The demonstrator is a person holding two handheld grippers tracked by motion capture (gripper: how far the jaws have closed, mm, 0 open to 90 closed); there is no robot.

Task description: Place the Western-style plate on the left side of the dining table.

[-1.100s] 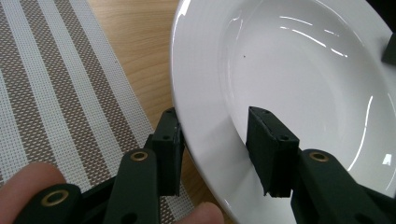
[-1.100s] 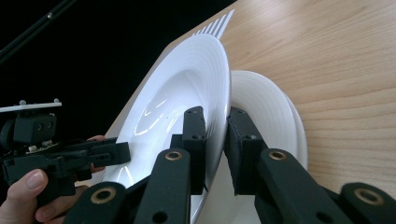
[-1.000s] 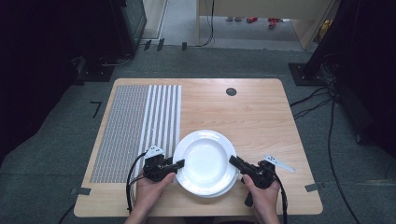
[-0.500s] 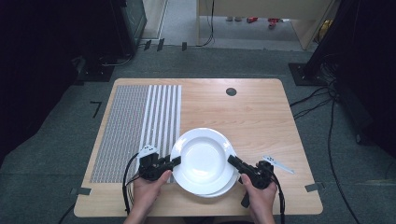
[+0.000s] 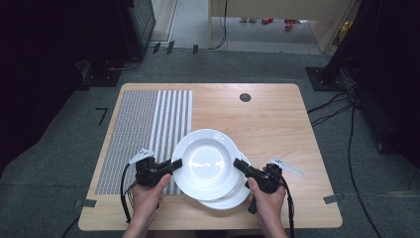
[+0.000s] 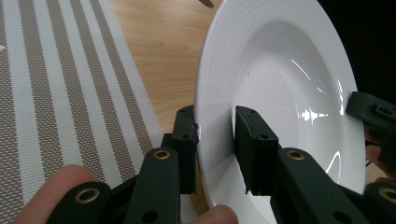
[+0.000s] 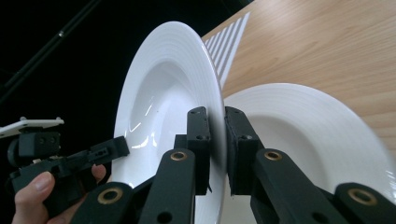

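Observation:
A white deep plate (image 5: pixel 207 162) is held above the table between both grippers. My left gripper (image 5: pixel 177 162) is shut on its left rim, and my right gripper (image 5: pixel 238 163) is shut on its right rim. In the left gripper view the jaws of the left gripper (image 6: pixel 215 140) straddle the rim of the plate (image 6: pixel 280 79). In the right gripper view the right gripper (image 7: pixel 215 140) pinches the tilted plate (image 7: pixel 163 93). A second white plate (image 5: pixel 233 199) lies on the table, partly under the lifted one, and it appears again as the lower plate (image 7: pixel 317 140).
A grey and white striped placemat (image 5: pixel 143 129) covers the left part of the wooden table (image 5: pixel 277 119). A small black round cap (image 5: pixel 245 97) sits near the far edge. Cables trail from both grippers toward the front edge.
The upper plate has risen off the lower plate and shifted left and away, carried by both grippers. The lower plate now shows more at the front right.

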